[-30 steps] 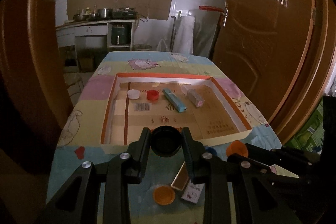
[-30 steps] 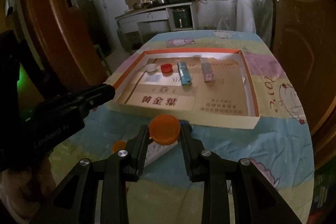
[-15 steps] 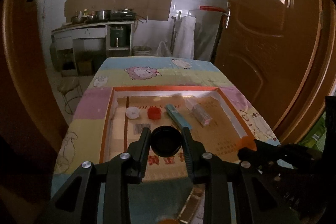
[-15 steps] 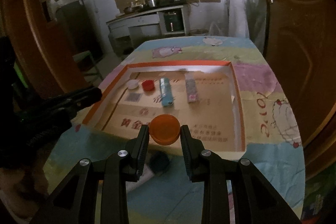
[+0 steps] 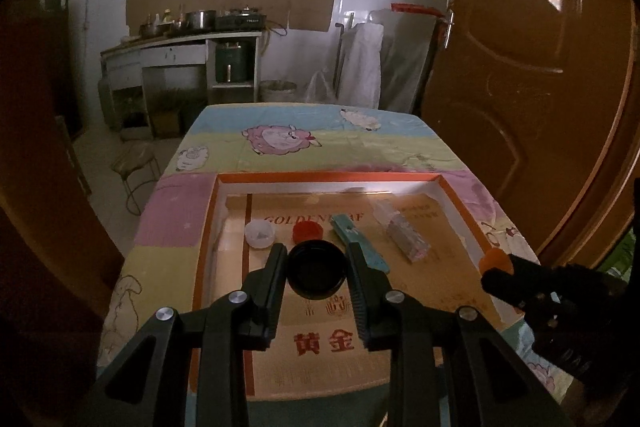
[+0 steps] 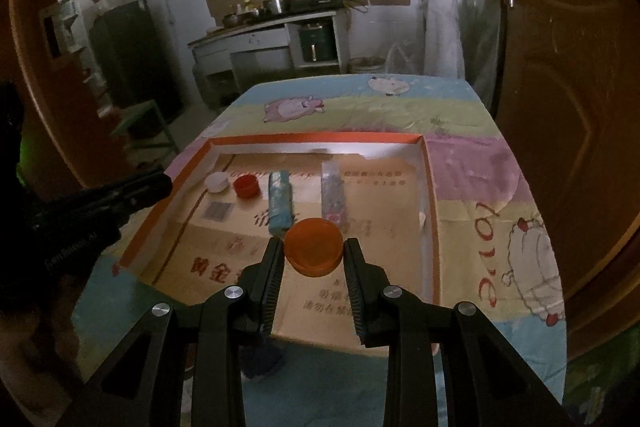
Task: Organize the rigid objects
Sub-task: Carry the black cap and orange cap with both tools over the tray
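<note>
Over the cardboard tray point(image 5: 208, 227), L gripper point(image 5: 317, 267) clamps black lid point(image 5: 316, 270); R gripper point(image 6: 314, 253) clamps orange lid point(image 6: 314, 251).

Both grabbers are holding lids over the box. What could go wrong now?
1. The black lid is pinched only at its edges by the left gripper, so it might slip and land on the red cap.
2. The right gripper with the orange lid hangs close beside the left one; they might bump.

four caps: white point(image 6: 216, 182), red point(image 6: 246, 185), black point(image 5: 316, 270), orange point(image 6: 314, 251); two oblong packs: teal point(image 6: 279, 199), clear point(image 6: 333, 195); one tray point(image 6: 316, 138).
</note>
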Motion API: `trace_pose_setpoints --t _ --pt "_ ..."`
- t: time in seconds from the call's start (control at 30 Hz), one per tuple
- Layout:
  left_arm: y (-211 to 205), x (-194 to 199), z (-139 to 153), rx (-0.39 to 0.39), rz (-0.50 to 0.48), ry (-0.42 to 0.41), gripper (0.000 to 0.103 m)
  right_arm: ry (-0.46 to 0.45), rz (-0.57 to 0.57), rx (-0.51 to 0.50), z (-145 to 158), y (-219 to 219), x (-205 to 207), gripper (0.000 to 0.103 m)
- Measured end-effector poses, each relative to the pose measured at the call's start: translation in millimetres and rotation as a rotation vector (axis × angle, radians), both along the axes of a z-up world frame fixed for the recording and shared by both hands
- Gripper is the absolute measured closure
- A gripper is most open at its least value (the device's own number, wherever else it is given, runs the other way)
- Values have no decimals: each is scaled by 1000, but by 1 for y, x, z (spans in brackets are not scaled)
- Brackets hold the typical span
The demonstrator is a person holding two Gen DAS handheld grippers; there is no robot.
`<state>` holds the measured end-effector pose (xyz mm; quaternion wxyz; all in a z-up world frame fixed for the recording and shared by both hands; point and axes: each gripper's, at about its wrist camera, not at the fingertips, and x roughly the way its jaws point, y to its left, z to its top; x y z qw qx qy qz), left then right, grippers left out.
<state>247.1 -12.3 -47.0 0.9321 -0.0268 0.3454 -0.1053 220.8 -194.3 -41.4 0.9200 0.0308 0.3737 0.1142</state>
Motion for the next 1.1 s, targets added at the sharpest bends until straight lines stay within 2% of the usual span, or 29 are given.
trace_pose_setpoints --t 0.37,1.1 --pt "5 29 -13 17 21 40 73 -12 -10 -74 2 -8 40 72" --pt "7 61 -48 36 37 124 73 66 -29 -148 -24 -17 108 72"
